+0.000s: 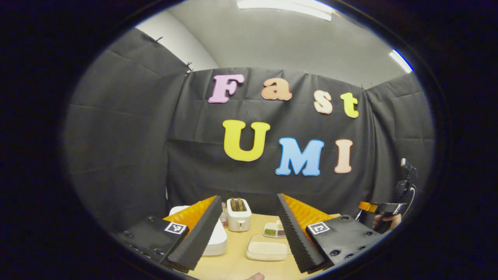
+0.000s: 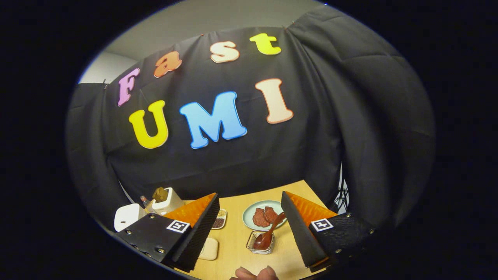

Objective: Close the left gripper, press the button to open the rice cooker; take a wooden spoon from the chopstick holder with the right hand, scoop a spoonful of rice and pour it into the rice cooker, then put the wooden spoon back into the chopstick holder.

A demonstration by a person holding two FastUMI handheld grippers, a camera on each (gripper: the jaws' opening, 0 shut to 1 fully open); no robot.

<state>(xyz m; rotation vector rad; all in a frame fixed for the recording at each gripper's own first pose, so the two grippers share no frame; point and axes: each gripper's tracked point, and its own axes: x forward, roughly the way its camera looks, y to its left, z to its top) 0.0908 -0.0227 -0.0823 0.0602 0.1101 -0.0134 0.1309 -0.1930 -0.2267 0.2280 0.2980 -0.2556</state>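
Note:
The white rice cooker [image 1: 218, 241] stands at the table's left with its lid down, half hidden behind my left gripper's finger; the right gripper view has the cooker [image 2: 128, 216] at far left. My left gripper [image 1: 248, 198] is open, holds nothing and hovers short of the cooker. A dark wooden spoon [image 2: 269, 232] rests with its bowl in a small clear holder [image 2: 260, 243], its handle leaning up to the right. My right gripper [image 2: 249, 196] is open above and before the spoon, not touching it. That gripper [image 1: 379, 208], with the hand holding it, appears at the far right of the left gripper view.
A white toaster [image 1: 239, 214] stands at the back of the wooden table [image 1: 233, 264]. Near it are a divided dish of grains [image 1: 273, 230] and a cream rectangular dish [image 1: 267, 249]. A pale plate [image 2: 249, 216] of red slices lies behind the spoon. Fingertips [image 2: 253, 274] show at the bottom edge.

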